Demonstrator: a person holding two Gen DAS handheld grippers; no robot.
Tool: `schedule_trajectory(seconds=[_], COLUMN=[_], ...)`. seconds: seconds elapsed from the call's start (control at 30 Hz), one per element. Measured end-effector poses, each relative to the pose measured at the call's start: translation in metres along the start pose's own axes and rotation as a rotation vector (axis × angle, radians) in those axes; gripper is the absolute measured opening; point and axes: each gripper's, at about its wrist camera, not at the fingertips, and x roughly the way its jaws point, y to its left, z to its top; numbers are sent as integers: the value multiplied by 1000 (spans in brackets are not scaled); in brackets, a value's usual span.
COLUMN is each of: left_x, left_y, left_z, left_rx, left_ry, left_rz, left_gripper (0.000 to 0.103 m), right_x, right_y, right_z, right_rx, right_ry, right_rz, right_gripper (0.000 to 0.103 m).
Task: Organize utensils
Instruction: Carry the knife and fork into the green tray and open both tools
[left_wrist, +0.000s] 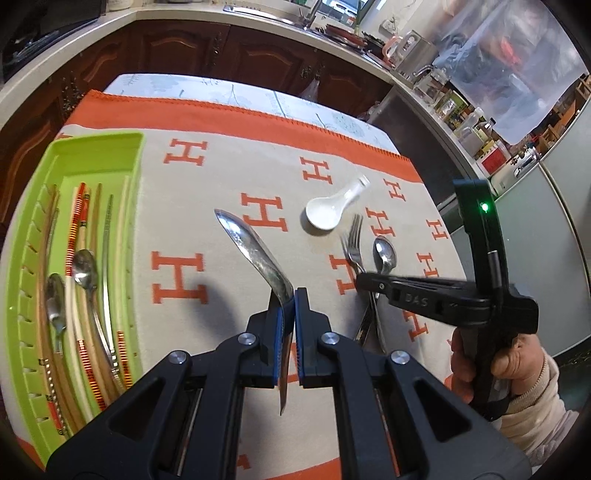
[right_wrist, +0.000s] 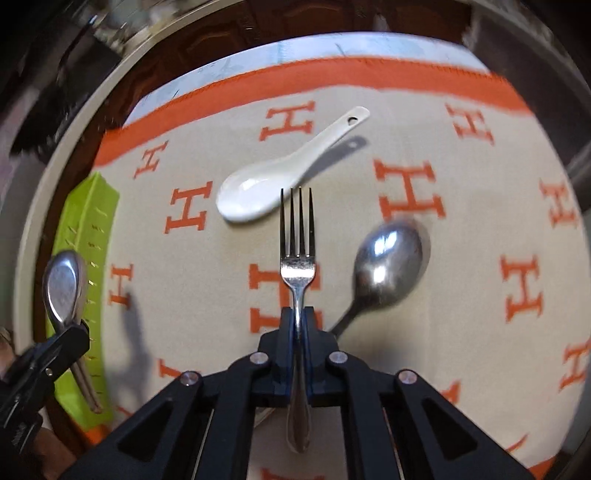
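Left gripper (left_wrist: 289, 306) is clamped tight on a large metal spoon (left_wrist: 255, 254), pads pinching the handle edge-on, bowl pointing up and away toward the middle of the left wrist frame. Out to the left sits the green tray (left_wrist: 110, 147), running lengthwise down the left edge, its slots already lined with chopsticks (left_wrist: 79, 240) and two small spoons. That's the relation that matters: the tray lies left of this gripper, and the spoon's long axis runs roughly parallel to the slots, so a sideways carry looks enough.

Right gripper (right_wrist: 298, 314) is closed on a fork (right_wrist: 297, 236), tines straight ahead up the frame. It's the farther hand; the tray (right_wrist: 88, 221) shows only at far left. On the cloth (right_wrist: 480, 221): a white ceramic spoon (right_wrist: 266, 184) just beyond the tines, a steel spoon (right_wrist: 388, 262) lower right.
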Motion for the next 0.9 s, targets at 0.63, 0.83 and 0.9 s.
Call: schedule_trajectory(seconds=[0.63,0.83,0.9], left_x=[-98,-97,-91], left_y=[68,96,103], left_z=[-23,-38,-45], left_rx=[-49,-29,-38], left_ry=[-97,-28,0], left_rz=[114,196,206], left_gripper=[4,4,4], right_x=[-58,-38,-26], right_y=[109,167,183], right_z=[-35,-34,-33], right_rx=[-105,-166,-181], right_ry=[-38,1,18], right_rz=[373,414,412], right_gripper=[4,4,4])
